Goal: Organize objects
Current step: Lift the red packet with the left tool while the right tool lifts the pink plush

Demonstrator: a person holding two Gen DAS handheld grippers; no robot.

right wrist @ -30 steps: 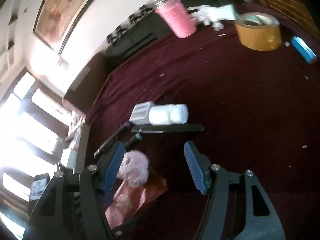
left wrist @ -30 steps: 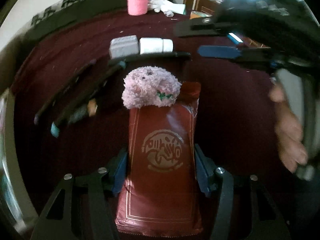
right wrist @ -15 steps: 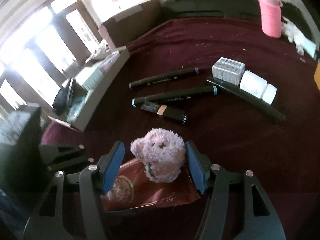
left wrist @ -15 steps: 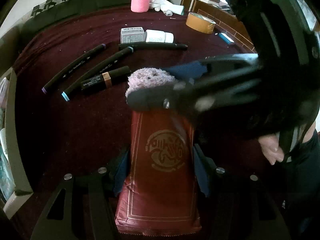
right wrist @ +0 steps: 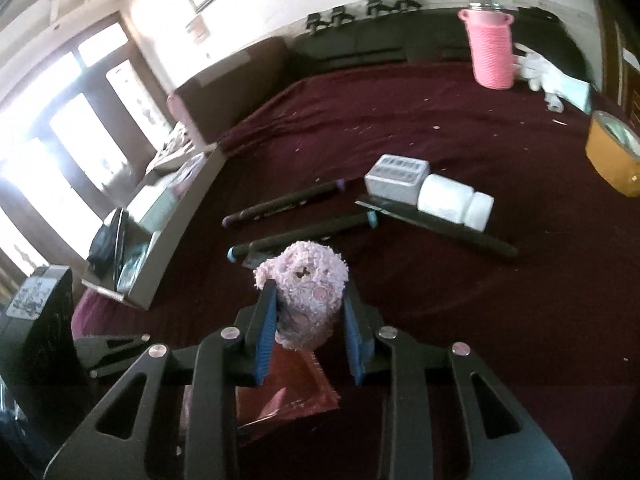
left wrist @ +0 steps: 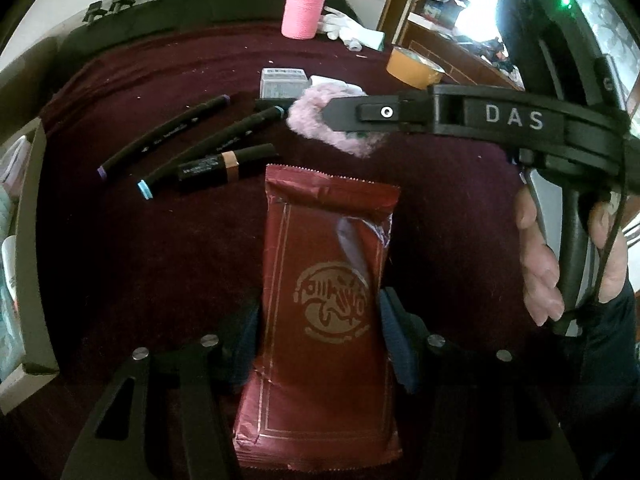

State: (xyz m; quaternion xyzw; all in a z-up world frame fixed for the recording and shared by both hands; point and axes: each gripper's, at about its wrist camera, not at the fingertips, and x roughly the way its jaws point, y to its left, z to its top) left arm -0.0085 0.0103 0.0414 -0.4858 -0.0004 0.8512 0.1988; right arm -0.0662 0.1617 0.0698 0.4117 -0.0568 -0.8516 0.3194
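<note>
A dark red snack packet [left wrist: 328, 280] lies lengthwise between the blue pads of my left gripper [left wrist: 320, 320]. Its jaws are closing and press on the packet's sides. A pink plush toy [right wrist: 308, 288] sits between the blue pads of my right gripper [right wrist: 308, 300], whose jaws are closing and squeeze its sides. In the left wrist view the plush [left wrist: 308, 120] hangs just beyond the packet's far end, half hidden by a finger [left wrist: 380, 114] of the right gripper. The packet's corner [right wrist: 288, 392] shows below the right gripper.
Three dark markers [left wrist: 212, 148] lie to the left on the maroon cloth [left wrist: 120, 240], and a fourth [right wrist: 440, 228] lies by a grey box [right wrist: 396, 176] and white bottle [right wrist: 452, 200]. A pink cup [left wrist: 304, 12], tape roll [left wrist: 414, 68], an open box [left wrist: 32, 240] and a hand [left wrist: 536, 260] are around.
The right gripper swung in over the packet, shut on the plush and took it off the packet's far end. The left gripper stayed put on the packet.
</note>
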